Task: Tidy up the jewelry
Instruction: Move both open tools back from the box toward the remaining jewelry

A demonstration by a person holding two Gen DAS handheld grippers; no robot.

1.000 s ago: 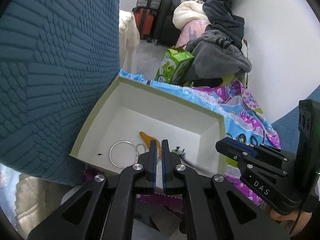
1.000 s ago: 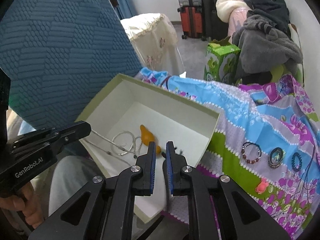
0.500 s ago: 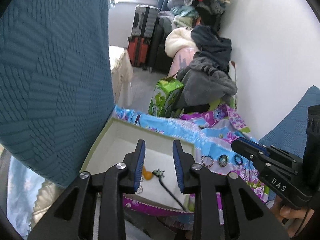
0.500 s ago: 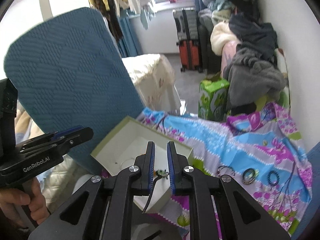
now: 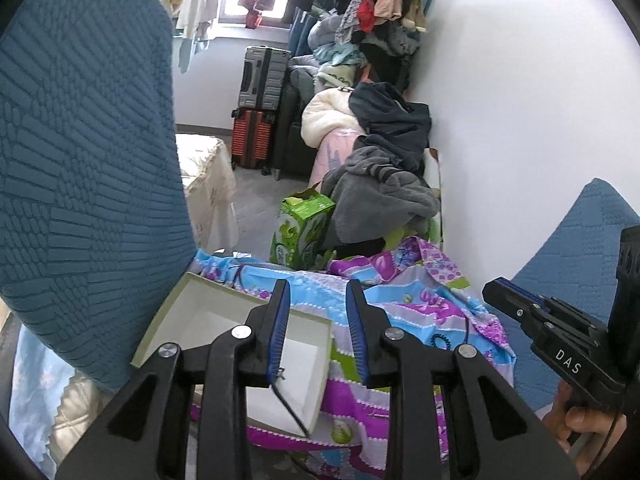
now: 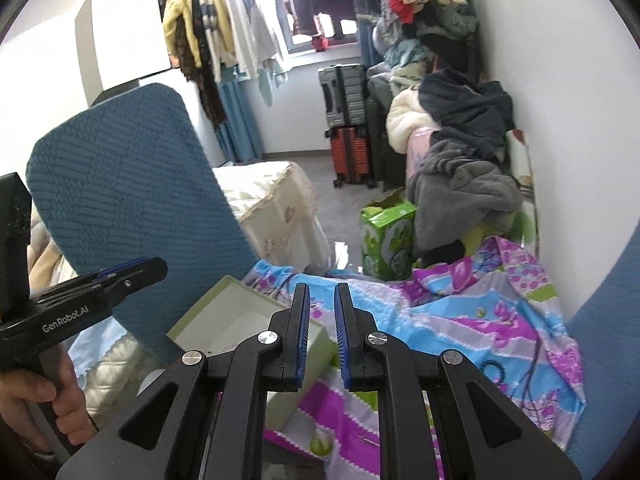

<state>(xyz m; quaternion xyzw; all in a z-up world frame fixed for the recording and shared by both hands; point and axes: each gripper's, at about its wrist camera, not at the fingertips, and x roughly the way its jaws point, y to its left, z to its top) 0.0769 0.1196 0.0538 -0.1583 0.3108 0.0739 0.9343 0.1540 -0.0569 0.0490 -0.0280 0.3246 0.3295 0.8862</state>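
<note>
The white box with a pale green rim (image 5: 224, 286) sits on a colourful cloth (image 5: 400, 312), partly behind my left gripper (image 5: 317, 286). That gripper hovers above the box's near side, open, with nothing between its pads. A black necklace cord (image 5: 290, 408) lies inside the box against its front wall. A dark bracelet (image 5: 440, 338) rests on the cloth. In the right wrist view my right gripper (image 6: 322, 286) is shut and empty, above the box (image 6: 240, 312) and the cloth (image 6: 460, 312). A dark ring of beads (image 6: 494, 368) lies on the cloth to its right.
A tall blue quilted cushion (image 5: 80, 160) stands at the box's left. Beyond the cloth are a green carton (image 5: 302, 232), a heap of clothes (image 5: 380, 184) and suitcases (image 5: 260, 112). A white wall runs along the right. A hand (image 6: 40, 400) grips the left tool.
Both grippers have risen and drawn back from the box, so more of the room shows. The left gripper's jaws went from shut to open; the necklace stays in the box.
</note>
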